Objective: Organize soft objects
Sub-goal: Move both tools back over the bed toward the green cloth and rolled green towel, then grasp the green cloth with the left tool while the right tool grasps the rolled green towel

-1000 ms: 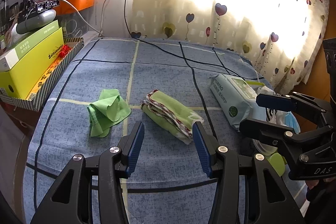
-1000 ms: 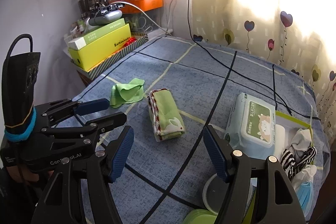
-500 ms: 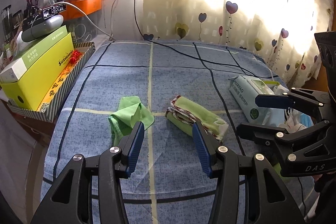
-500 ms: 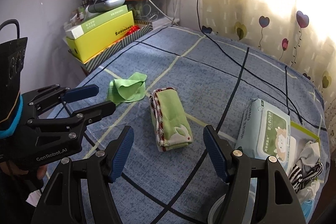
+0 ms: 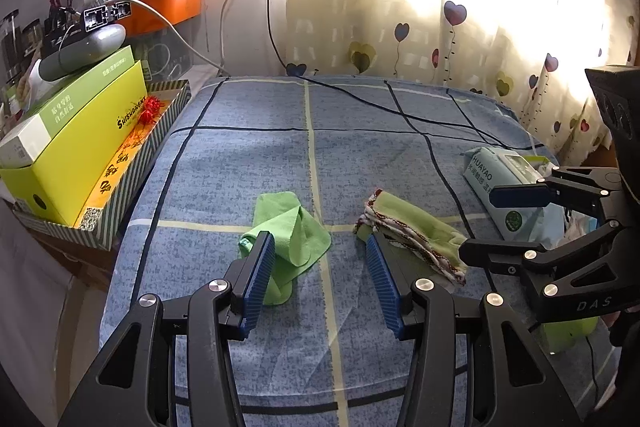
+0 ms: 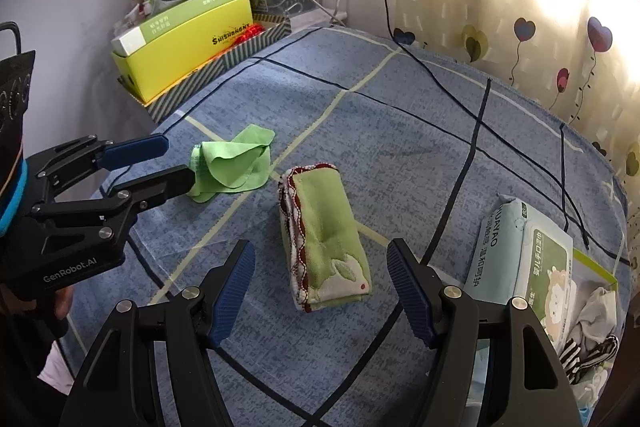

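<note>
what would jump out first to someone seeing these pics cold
Two green soft things in the middle of the blue checked bedspread: a crumpled green cloth and, beside it, a folded green towel with red trim. An open left gripper hovers by the cloth, an open right gripper over the towel. A yellow box glows at the bed's edge.

two cloths [image 6: 230,165], one wipes pack [image 6: 528,259]

The bedsheet [image 6: 400,131] is mottled blue, crossed by black and pale yellow lines. The cloth [image 6: 232,167] is plain bright green. The towel [image 6: 326,235] is green with dark red scalloped trim and a white rabbit. The curtain [image 5: 500,7] is cream with coloured hearts.
</note>
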A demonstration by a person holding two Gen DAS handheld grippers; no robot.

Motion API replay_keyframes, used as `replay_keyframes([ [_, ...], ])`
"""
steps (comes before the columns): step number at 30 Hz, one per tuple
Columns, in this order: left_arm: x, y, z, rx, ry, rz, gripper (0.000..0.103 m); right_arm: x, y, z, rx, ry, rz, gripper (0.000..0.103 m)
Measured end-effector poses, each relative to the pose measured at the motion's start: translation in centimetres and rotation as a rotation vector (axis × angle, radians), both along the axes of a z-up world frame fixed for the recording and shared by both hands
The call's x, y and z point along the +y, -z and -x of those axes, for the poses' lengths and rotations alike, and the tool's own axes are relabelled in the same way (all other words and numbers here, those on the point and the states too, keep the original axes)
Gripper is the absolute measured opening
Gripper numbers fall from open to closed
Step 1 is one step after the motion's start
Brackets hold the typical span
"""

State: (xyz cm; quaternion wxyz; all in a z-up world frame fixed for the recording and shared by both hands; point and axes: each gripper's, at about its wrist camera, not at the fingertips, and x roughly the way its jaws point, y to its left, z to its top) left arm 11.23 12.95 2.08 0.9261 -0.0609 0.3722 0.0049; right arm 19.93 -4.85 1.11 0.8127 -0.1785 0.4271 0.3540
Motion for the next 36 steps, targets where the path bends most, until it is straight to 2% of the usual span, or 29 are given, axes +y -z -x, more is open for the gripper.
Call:
replay_keyframes([
  [11, 2.7, 1.7, -1.5, 0.020, -0.046, 0.039, 0.049, 2.2, 2.4, -1.6, 0.074, -0.030, 0.064, 0.069],
  [20, 3.6, 3.8, -2.8, 0.063, -0.068, 0.044, 0.049, 3.4, 4.4, -2.6, 0.091, -0.024, 0.136, 0.068],
  [23, 3.8, 4.6, -3.4, 0.084, -0.075, 0.046, 0.049, 3.5, 4.9, -2.9, 0.100, -0.024, 0.142, 0.063],
  [26, 3.7, 5.4, -3.8, 0.105, -0.066, 0.052, 0.049, 3.6, 5.2, -3.1, 0.099, -0.020, 0.149, 0.048],
  [30, 3.8, 6.1, -4.4, 0.126, -0.079, 0.053, 0.049, 3.6, 5.0, -2.9, 0.077, -0.027, 0.144, 0.041],
  [35, 3.1, 6.5, -4.9, 0.122, -0.086, 0.019, 0.049, 3.3, 4.6, -2.5, 0.051, -0.035, 0.142, 0.036],
  [36, 3.1, 6.6, -5.0, 0.121, -0.093, 0.012, 0.043, 3.3, 4.6, -2.4, 0.047, -0.035, 0.144, 0.036],
])
